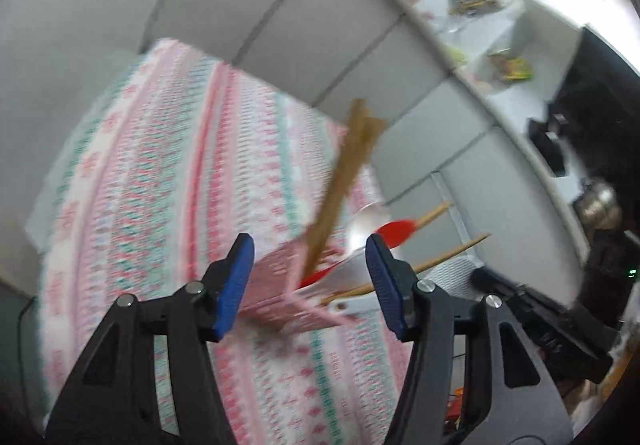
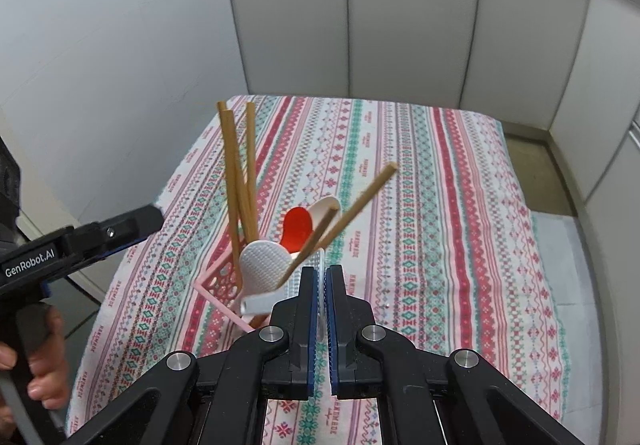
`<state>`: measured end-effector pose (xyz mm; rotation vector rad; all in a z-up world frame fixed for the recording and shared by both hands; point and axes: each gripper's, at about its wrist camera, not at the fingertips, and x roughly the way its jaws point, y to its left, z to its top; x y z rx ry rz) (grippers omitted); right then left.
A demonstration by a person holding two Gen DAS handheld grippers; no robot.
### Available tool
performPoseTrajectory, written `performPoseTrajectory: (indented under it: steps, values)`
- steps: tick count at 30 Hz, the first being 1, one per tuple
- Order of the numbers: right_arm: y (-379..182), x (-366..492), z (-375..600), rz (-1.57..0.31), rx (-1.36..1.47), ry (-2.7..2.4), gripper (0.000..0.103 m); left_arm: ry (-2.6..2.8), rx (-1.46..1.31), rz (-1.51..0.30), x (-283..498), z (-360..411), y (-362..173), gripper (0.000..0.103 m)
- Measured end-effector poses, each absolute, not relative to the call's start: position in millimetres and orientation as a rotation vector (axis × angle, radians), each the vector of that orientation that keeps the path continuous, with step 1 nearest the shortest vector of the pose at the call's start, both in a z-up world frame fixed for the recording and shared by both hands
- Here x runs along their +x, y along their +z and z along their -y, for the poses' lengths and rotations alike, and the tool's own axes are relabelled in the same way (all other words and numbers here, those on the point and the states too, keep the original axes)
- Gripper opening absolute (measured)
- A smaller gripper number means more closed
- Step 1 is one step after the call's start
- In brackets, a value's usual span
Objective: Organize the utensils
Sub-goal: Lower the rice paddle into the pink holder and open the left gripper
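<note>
A pink perforated utensil holder (image 2: 218,287) stands on the patterned tablecloth (image 2: 440,205). It holds upright wooden chopsticks (image 2: 236,185), a white rice paddle (image 2: 262,265), a red spoon (image 2: 296,229), a white spoon (image 2: 326,207) and two leaning chopsticks (image 2: 360,201). My right gripper (image 2: 322,277) is shut on a white perforated piece (image 2: 318,259) at the holder's right side. My left gripper (image 1: 310,281) is open, with the blurred holder (image 1: 280,285) and chopsticks (image 1: 344,181) ahead between its fingers, not touched. In the right wrist view the left gripper (image 2: 152,221) hangs left of the holder.
Grey partition panels (image 2: 400,13) wall the table's far and right sides. A cluttered white counter (image 1: 500,45) lies beyond them. A person's hand (image 2: 48,365) grips the left gripper's handle at the table's left edge. Bare cloth spreads right of the holder.
</note>
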<state>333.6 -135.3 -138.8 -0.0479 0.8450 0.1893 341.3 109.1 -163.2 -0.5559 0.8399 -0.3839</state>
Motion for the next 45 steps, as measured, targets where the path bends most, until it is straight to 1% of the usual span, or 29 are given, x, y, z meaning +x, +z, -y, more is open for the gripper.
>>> performPoseTrajectory:
  steps: [10, 20, 23, 24, 25, 27, 30, 32, 34, 35, 37, 38, 40, 41, 43, 45]
  values:
    - [-145, 343, 102, -0.831, -0.120, 0.194, 0.003, -0.160, -0.371, -1.070, 333, -123, -194, 0.059]
    - [-161, 353, 66, -0.835, -0.259, 0.182, 0.003, -0.161, -0.300, -1.124, 333, -116, -202, 0.060]
    - [-163, 355, 63, -0.835, -0.229, 0.229, 0.005, -0.158, -0.268, -1.125, 332, -110, -200, 0.065]
    - [-163, 356, 65, -0.838, -0.206, 0.249, 0.008, -0.155, -0.259, -1.123, 332, -109, -200, 0.066]
    - [-161, 355, 68, -0.843, -0.187, 0.258, 0.014, -0.154, -0.248, -1.122, 331, -107, -199, 0.067]
    - [-155, 350, 72, -0.830, -0.168, 0.259, 0.022, -0.154, -0.226, -1.119, 329, -103, -197, 0.069]
    - [-138, 338, 82, -0.795, -0.148, 0.251, 0.025, -0.154, -0.195, -1.120, 324, -97, -193, 0.073]
    - [-127, 327, 91, -0.772, -0.130, 0.251, 0.031, -0.157, -0.174, -1.114, 318, -91, -188, 0.075]
    - [-116, 314, 103, -0.748, -0.112, 0.243, 0.041, -0.153, -0.157, -1.106, 310, -86, -181, 0.077]
    - [-111, 305, 110, -0.736, -0.100, 0.236, 0.042, -0.149, -0.154, -1.098, 306, -84, -176, 0.078]
    - [-103, 292, 122, -0.727, -0.079, 0.226, 0.045, -0.142, -0.150, -1.074, 295, -79, -167, 0.083]
    - [-99, 284, 129, -0.722, -0.067, 0.216, 0.046, -0.137, -0.144, -1.057, 288, -76, -160, 0.084]
    - [-92, 270, 139, -0.714, -0.055, 0.196, 0.054, -0.128, -0.118, -1.011, 269, -67, -144, 0.087]
    - [-88, 263, 145, -0.709, -0.052, 0.185, 0.057, -0.123, -0.107, -0.995, 263, -64, -139, 0.088]
    - [-79, 244, 156, -0.693, -0.043, 0.159, 0.065, -0.097, -0.070, -0.950, 243, -55, -126, 0.093]
    - [-71, 226, 167, -0.680, -0.032, 0.134, 0.072, -0.077, -0.031, -0.919, 222, -43, -113, 0.097]
